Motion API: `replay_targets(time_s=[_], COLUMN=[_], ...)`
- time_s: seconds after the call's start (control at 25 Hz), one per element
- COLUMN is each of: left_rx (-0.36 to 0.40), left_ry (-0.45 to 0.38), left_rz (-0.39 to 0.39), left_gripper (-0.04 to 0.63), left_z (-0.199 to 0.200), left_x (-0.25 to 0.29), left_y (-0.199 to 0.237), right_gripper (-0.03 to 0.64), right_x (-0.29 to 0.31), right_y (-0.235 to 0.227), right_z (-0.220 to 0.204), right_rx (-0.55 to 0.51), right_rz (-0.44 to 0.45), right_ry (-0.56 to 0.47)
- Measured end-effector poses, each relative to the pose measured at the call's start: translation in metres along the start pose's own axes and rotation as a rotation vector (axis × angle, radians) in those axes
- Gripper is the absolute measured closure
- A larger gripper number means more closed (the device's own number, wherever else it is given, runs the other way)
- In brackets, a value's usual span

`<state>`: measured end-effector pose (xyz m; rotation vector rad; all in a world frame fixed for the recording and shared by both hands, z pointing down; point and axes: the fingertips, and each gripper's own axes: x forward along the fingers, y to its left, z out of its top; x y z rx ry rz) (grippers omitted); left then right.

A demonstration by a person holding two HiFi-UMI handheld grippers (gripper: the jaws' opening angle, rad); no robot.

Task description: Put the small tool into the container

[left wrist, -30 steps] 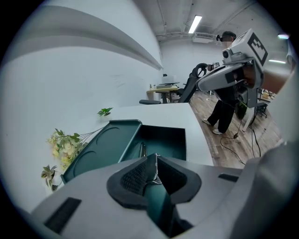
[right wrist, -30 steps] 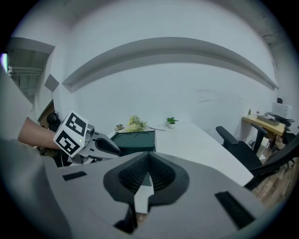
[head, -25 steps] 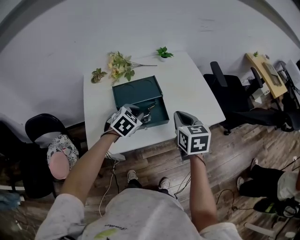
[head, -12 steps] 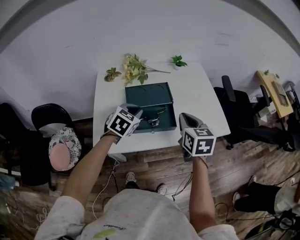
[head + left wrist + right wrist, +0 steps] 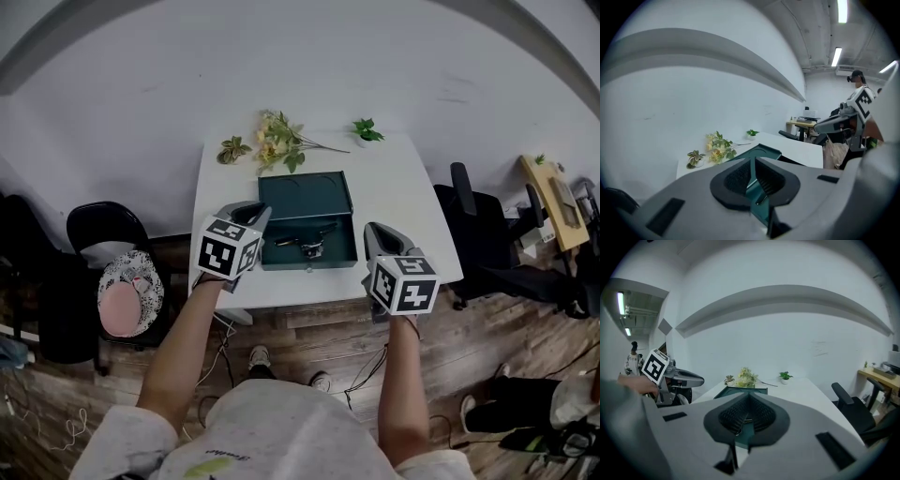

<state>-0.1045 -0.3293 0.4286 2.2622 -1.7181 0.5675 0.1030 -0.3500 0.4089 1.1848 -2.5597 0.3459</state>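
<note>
The container [image 5: 306,199] is a dark green flat box lying open on the white table [image 5: 403,197]. The small metal tool [image 5: 309,242] lies inside its near half, free of both grippers. My left gripper [image 5: 257,212] hovers at the box's left edge with its jaws shut and nothing in them. To the right of the box, near the table's front edge, my right gripper [image 5: 374,232] is also shut and empty. The left gripper view shows the left gripper [image 5: 753,161] pointing over the container [image 5: 764,151]. The right gripper view shows the right gripper [image 5: 749,398] facing the container [image 5: 740,391].
Artificial flowers [image 5: 281,141], a small leafy plant [image 5: 232,150] and a little potted plant [image 5: 367,131] stand along the table's far edge. A black chair [image 5: 98,230] with a patterned cushion [image 5: 127,295] is at left, an office chair [image 5: 478,216] at right.
My left gripper has drawn back to the left, off the box, and the tool now lies loose inside it. The right gripper stays put.
</note>
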Motion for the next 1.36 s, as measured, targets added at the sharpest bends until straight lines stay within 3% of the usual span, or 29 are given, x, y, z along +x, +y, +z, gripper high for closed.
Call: replay_targets(time_s=[0.16, 0.36, 1.36], left_rx=[-0.038, -0.068, -0.083], left_ry=[-0.061, -0.081, -0.064], left_rz=[0.055, 0.081, 0.068], left_gripper=[0.572, 0.586, 0.597], left_z=[0.015, 0.017, 0.005], left_x=[-0.017, -0.027, -0.028], left_y=[0.013, 0.015, 0.007], right_gripper=[0.614, 0.614, 0.614], right_x=[-0.001, -0.003, -0.009], right_y=[0.001, 0.001, 0.005], right_z=[0.006, 0.011, 0.022], right_rx=[-0.008, -0.034, -0.055], right_rz=[0.004, -0.002, -0.01], right_ry=[-0.009, -0.013, -0.037])
